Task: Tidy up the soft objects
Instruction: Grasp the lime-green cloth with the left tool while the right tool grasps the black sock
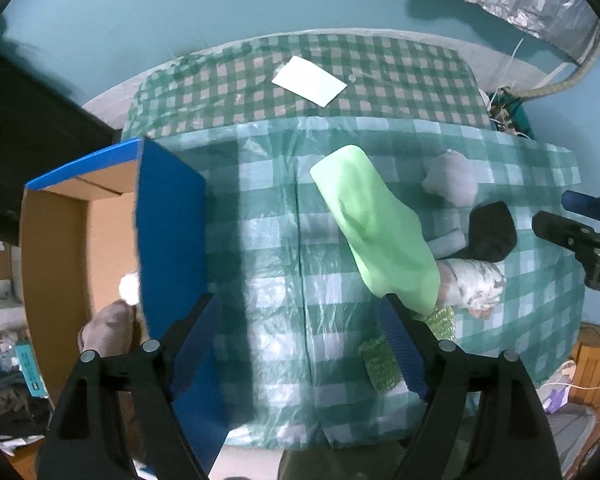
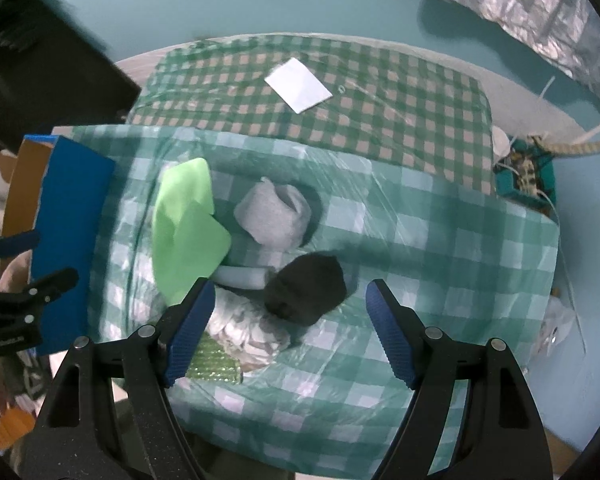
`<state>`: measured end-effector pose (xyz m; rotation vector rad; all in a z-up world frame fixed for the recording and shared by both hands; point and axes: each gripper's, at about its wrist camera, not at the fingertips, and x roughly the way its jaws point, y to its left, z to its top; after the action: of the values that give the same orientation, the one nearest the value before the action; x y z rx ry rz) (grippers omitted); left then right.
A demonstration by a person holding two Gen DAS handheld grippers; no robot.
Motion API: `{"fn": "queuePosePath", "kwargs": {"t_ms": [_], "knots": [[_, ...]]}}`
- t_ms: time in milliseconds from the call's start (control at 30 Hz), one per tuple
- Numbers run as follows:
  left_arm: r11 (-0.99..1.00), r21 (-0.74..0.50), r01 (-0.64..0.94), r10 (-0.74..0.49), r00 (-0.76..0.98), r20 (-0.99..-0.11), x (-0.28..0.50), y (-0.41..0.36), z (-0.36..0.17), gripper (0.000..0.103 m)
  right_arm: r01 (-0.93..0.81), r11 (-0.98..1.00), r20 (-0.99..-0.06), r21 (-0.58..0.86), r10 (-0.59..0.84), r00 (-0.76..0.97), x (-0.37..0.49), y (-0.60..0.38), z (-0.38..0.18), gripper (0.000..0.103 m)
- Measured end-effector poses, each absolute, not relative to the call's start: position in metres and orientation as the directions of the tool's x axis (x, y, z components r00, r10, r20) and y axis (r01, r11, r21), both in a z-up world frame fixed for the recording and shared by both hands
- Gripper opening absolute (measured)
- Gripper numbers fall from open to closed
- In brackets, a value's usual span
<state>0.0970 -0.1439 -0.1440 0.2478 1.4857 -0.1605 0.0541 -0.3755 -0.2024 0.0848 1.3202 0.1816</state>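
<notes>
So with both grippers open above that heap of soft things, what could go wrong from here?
1. The black cloth overlaps the patterned white bundle and pale roll, so the right gripper may pinch several at once.
2. The green sheet covers its neighbours; lifting it could drag them.
3. The box's blue flap stands close to the left gripper and could be knocked.

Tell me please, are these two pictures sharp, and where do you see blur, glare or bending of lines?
Left wrist view: fisheye bends the checked tablecloth; the blue box flap is smeared by motion; the plastic cover glares. Right wrist view: same bending; the black soft object and green foam sheet look soft-edged, with dark vignette corners.
</notes>
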Motion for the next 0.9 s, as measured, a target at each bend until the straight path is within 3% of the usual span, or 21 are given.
{"fn": "queuePosePath", "kwargs": {"t_ms": [367, 900], "knots": [[0.975, 0.025, 0.221, 0.025, 0.004, -1.000, 0.122, -0.155, -0.186, 0.083, -0.005, 0.984, -0.967, 0.179, 0.176, 0.184, 0.065, -0.380, -0.239, 0.079], [0.963, 0.032, 0.268, 0.039, -0.021, -0.999, 0.143, -0.183, -0.206, 0.086, 0.083, 0.979, -0.976, 0.184, 0.172, 0.136, 0.067, -0.380, -0.282, 0.079]]}}
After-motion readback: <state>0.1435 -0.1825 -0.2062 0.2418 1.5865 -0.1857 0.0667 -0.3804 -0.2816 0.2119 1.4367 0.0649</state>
